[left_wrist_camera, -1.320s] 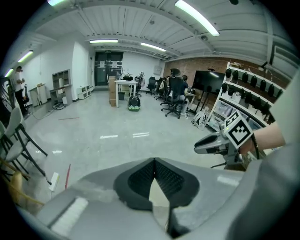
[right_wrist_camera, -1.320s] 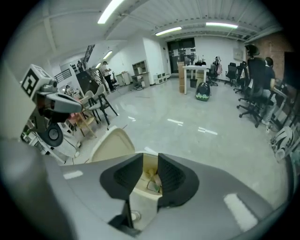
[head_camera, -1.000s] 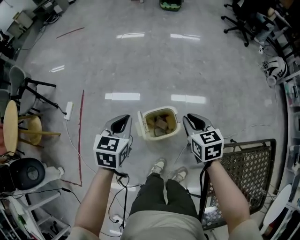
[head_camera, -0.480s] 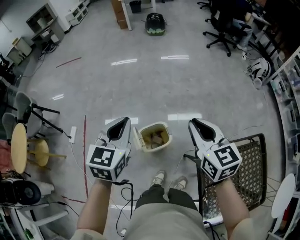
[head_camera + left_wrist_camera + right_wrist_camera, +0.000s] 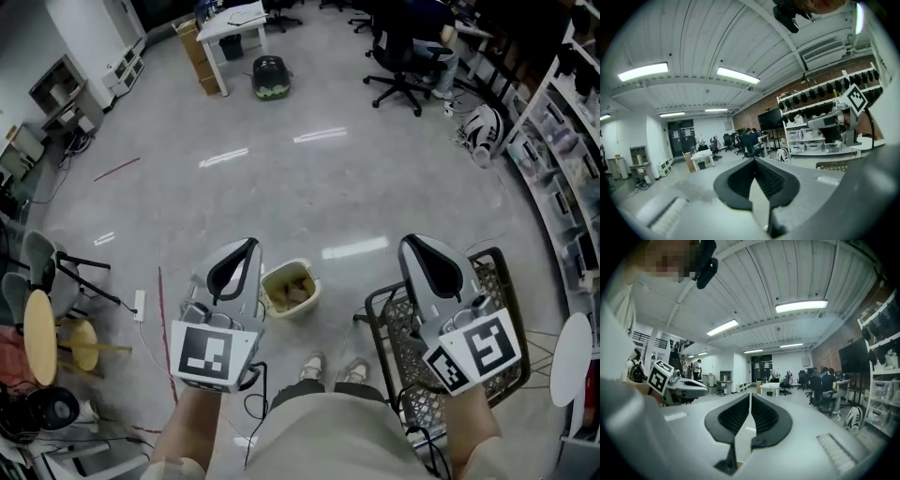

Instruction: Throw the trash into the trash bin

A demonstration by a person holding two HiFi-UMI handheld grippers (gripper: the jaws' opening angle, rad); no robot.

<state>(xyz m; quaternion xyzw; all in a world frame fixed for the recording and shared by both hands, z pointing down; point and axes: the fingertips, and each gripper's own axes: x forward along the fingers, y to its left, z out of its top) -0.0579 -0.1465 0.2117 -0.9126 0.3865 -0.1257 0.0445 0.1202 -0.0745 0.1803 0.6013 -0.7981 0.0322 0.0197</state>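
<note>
A small cream trash bin [image 5: 289, 289] stands open on the grey floor just ahead of the person's shoes [image 5: 333, 367], with brownish trash inside it. My left gripper [image 5: 248, 243] is held up high, to the left of the bin and well above it. In the left gripper view its jaws [image 5: 753, 160] meet at the tip, shut on nothing. My right gripper [image 5: 411, 241] hangs over the wire cart to the right of the bin. Its jaws [image 5: 750, 395] have just been closing and now stand shut and empty. Both grippers point out across the room.
A black wire cart [image 5: 502, 323] stands at the right, close to my right arm. Stools [image 5: 39, 336] and cables crowd the left. A red tape line [image 5: 161, 309] runs along the floor. Office chairs [image 5: 403, 56], a white table [image 5: 230, 17] and shelves [image 5: 572, 141] stand farther off.
Both grippers have risen and levelled out, away from the bin. The head view has lifted with them, so the bin looks smaller and more of the room shows.
</note>
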